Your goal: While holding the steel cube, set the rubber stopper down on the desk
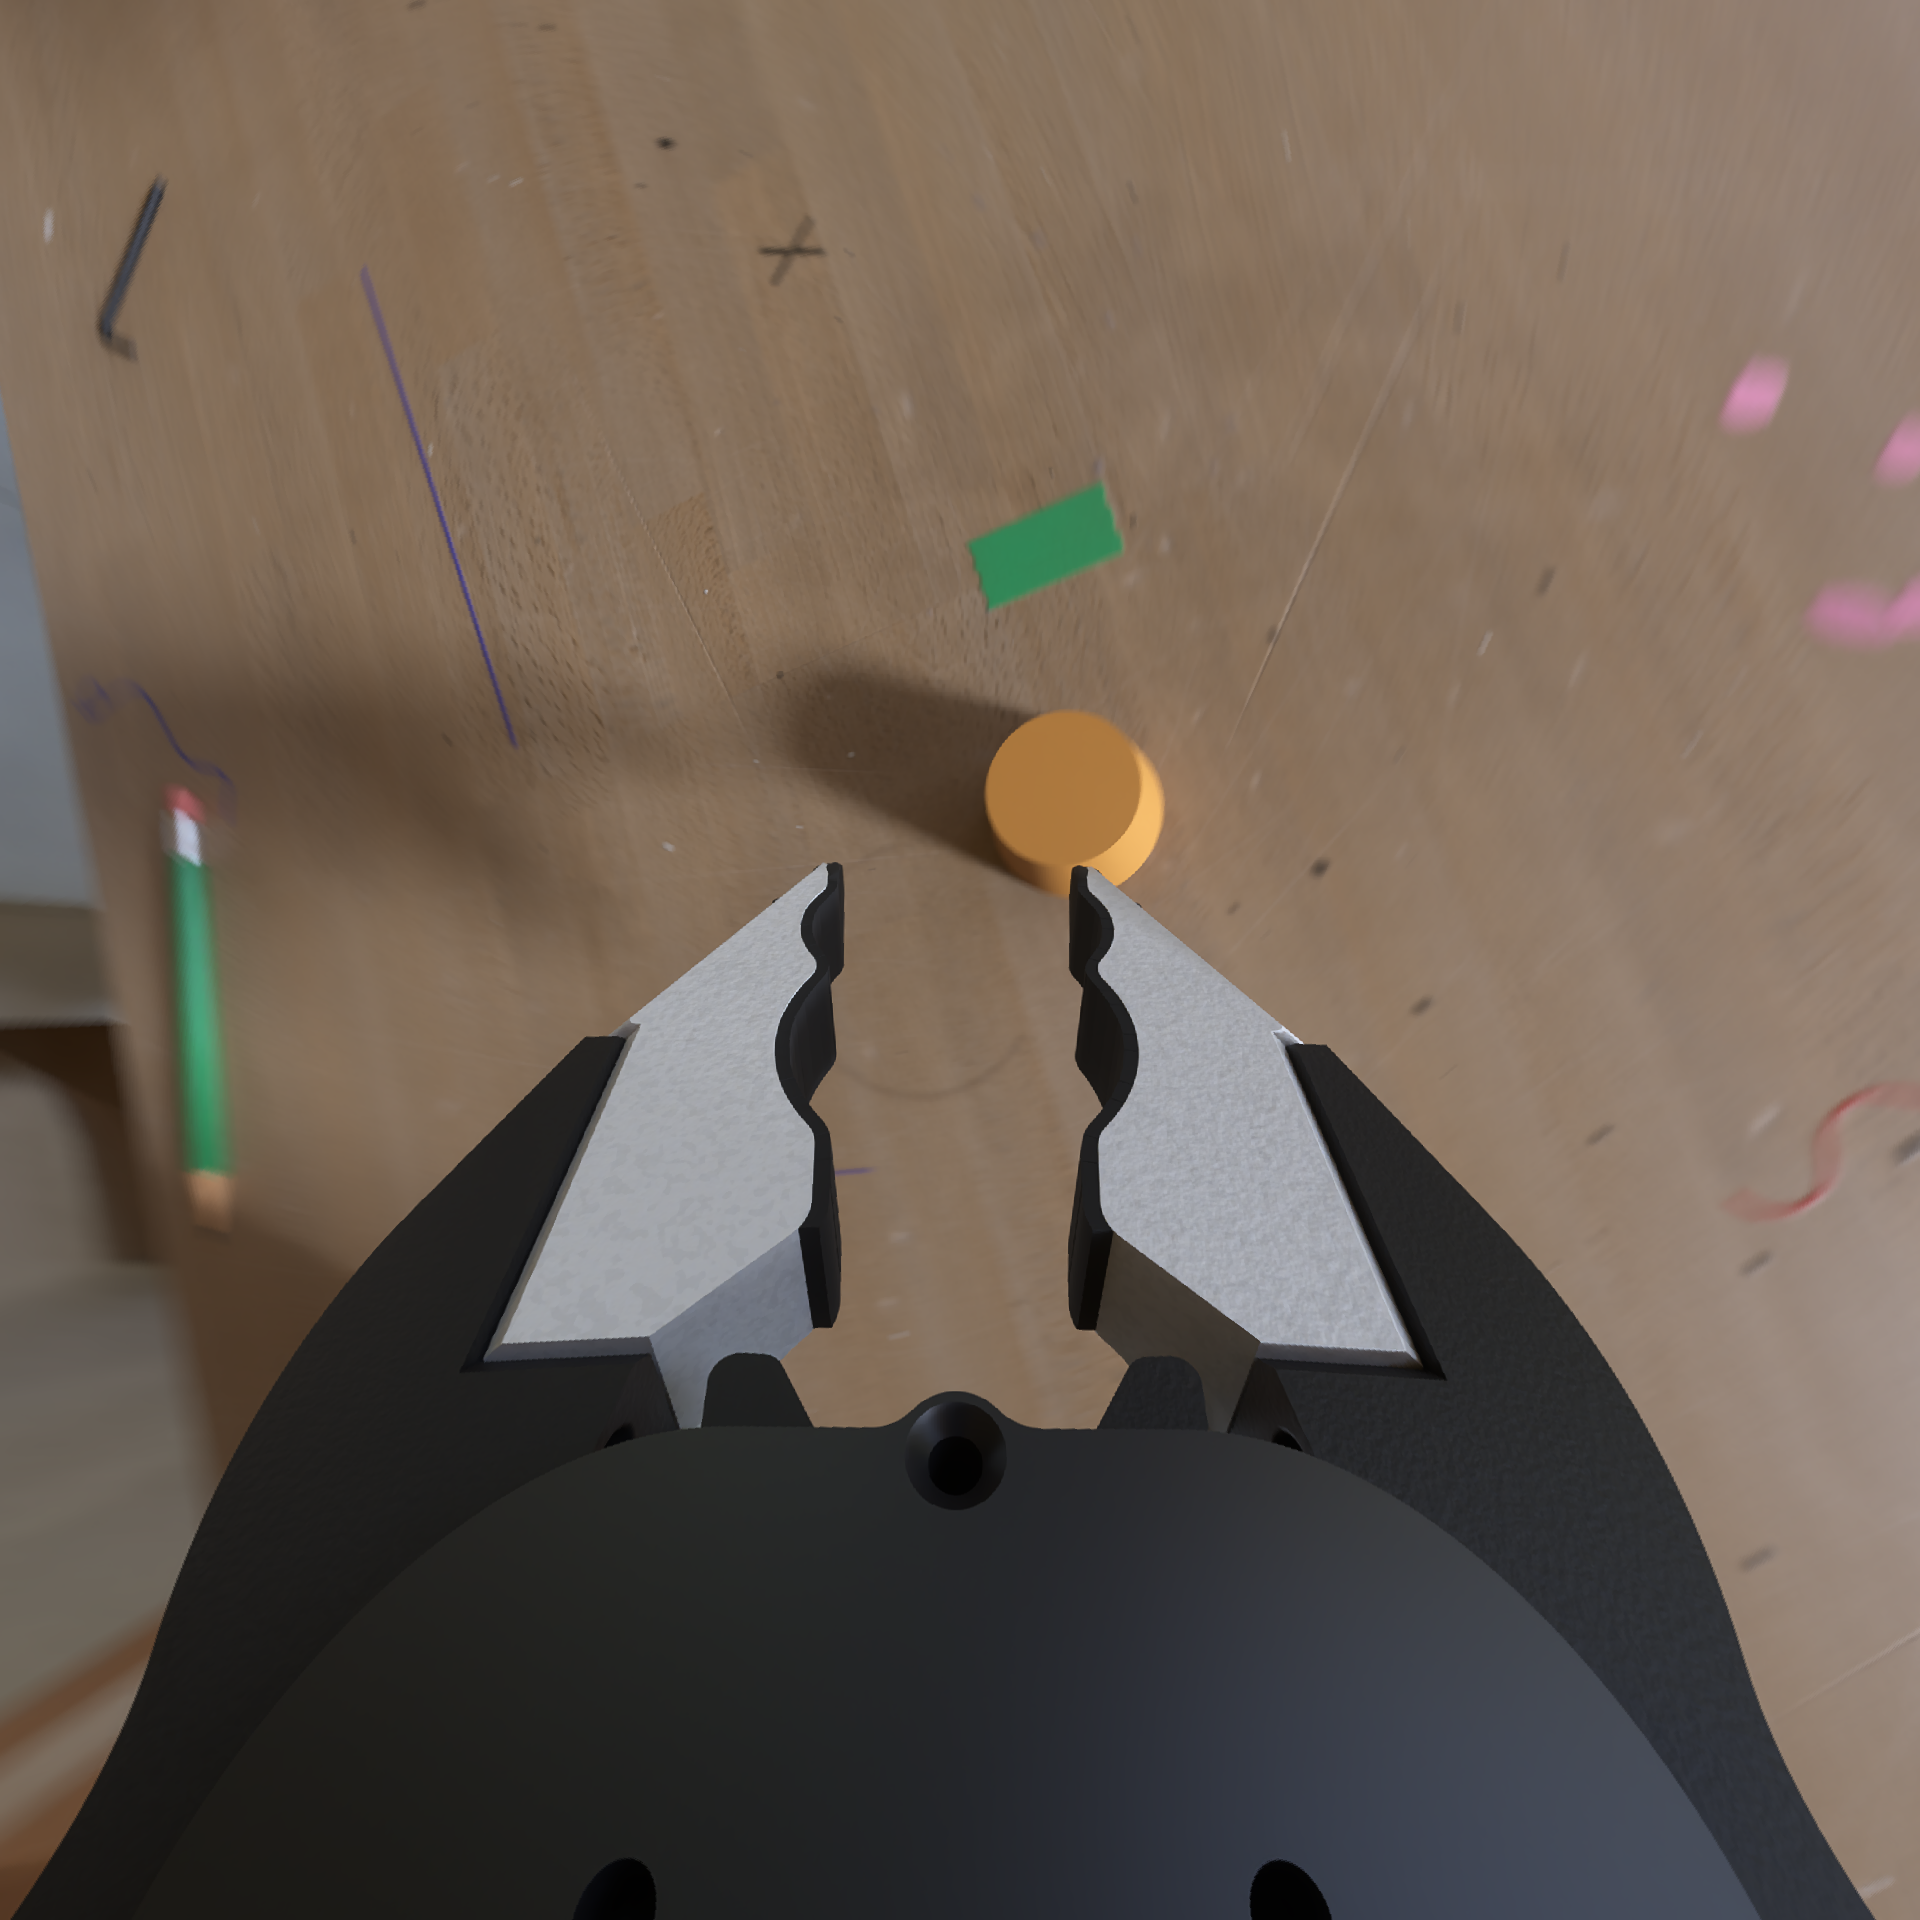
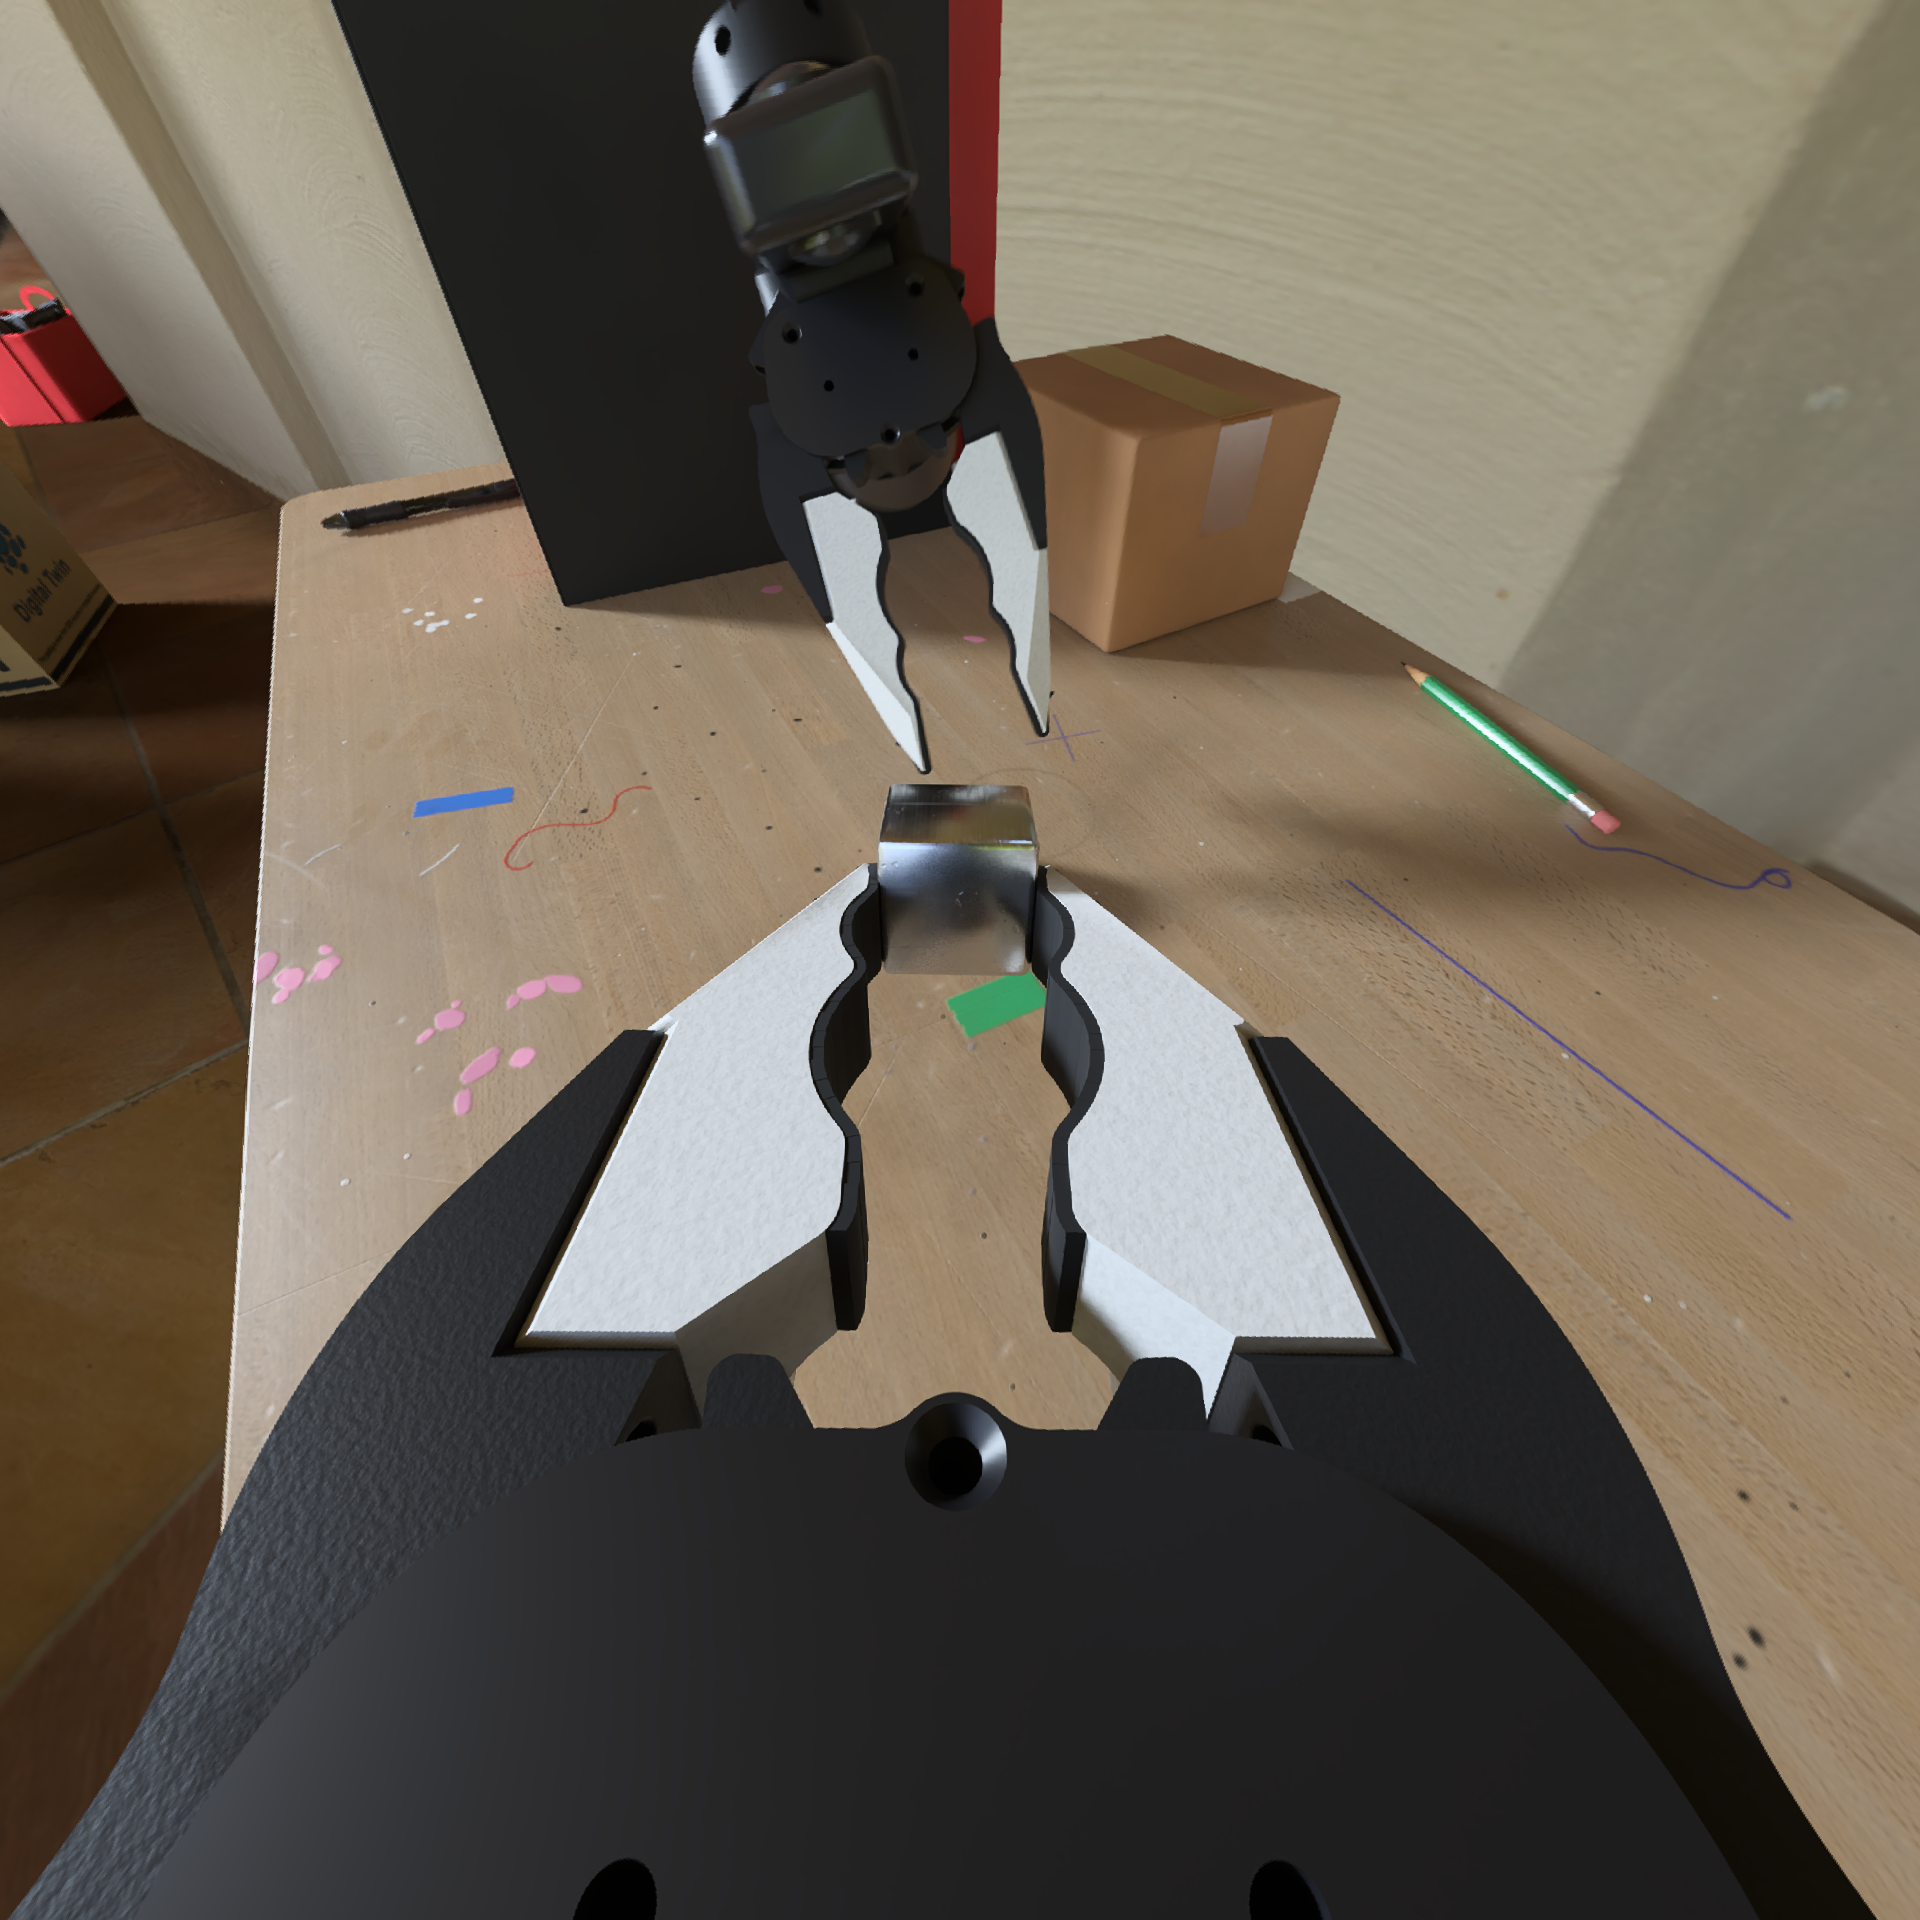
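The orange rubber stopper [image 1: 1070, 795] stands on the wooden desk [image 1: 1455, 935], just beyond my left gripper's right fingertip. My left gripper [image 1: 954, 878] is open and empty, above the desk and pointing down at it. It also shows in the right wrist view [image 2: 982, 748], hanging over the desk with its fingers apart. My right gripper [image 2: 956, 904] is shut on the shiny steel cube [image 2: 956, 894] and holds it between its fingertips above the desk. The stopper is hidden in the right wrist view.
A green tape patch [image 1: 1044, 545] lies past the stopper. A green pencil [image 1: 197, 997] lies at the left; it also shows in the right wrist view [image 2: 1507, 743]. A cardboard box [image 2: 1174, 488] and a black panel [image 2: 582, 312] stand at the desk's back. A black pen [image 2: 416, 506] lies there.
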